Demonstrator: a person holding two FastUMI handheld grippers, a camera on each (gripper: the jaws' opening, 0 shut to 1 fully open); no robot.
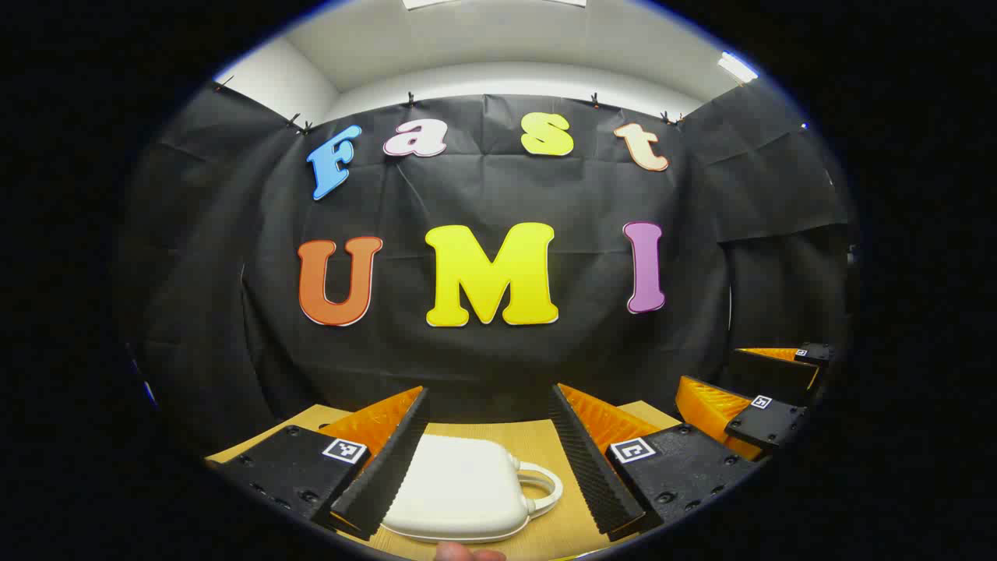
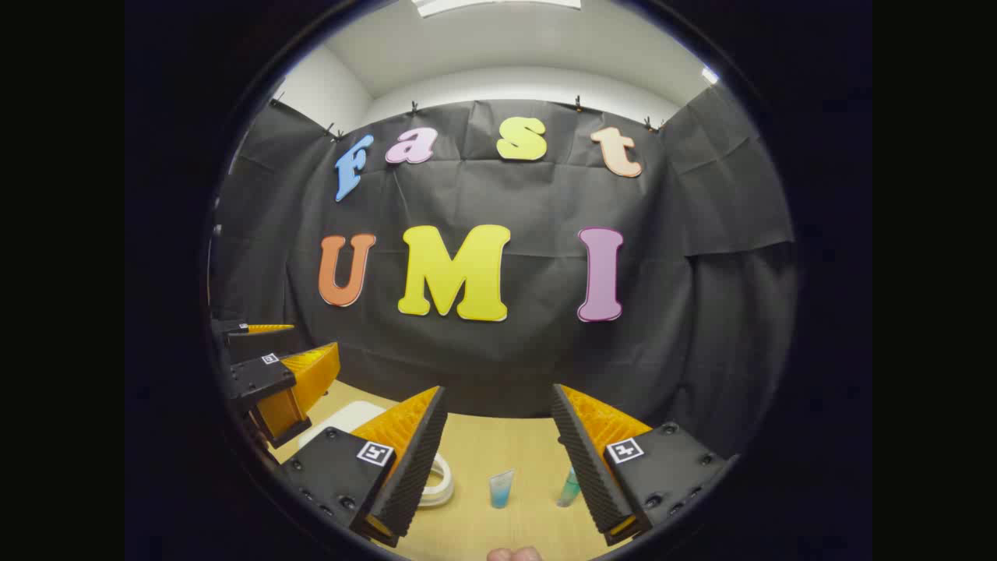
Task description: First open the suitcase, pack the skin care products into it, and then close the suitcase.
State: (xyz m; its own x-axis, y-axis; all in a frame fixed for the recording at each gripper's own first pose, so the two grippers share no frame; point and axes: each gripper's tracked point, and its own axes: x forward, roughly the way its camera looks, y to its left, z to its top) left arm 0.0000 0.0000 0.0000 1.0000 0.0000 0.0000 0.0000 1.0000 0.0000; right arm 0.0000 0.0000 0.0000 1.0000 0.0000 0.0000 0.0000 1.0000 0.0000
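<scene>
Suitcase [image 1: 459, 487]: small white case, lid down, flat on table [image 1: 545, 444], framed between my left gripper [image 1: 487, 460] fingers, jaws spread, nothing held. I judge staged for opening. Right gripper [image 2: 498, 452] likewise released, hovering over blue tube [image 2: 502, 488] and green tube [image 2: 569, 487], both unpacked.

Left gripper view: the white suitcase [image 1: 459, 487] has its left edge hidden behind a finger [image 1: 385, 467] of the left hand-held gripper [image 1: 491, 460]. Right gripper view: at 5 o'clock, a green tube [image 2: 569, 488] is partly hidden by a finger [image 2: 584, 456]; the small blue tube [image 2: 501, 488] is too small to identify; the suitcase [image 2: 343, 417] is mostly covered.
</scene>
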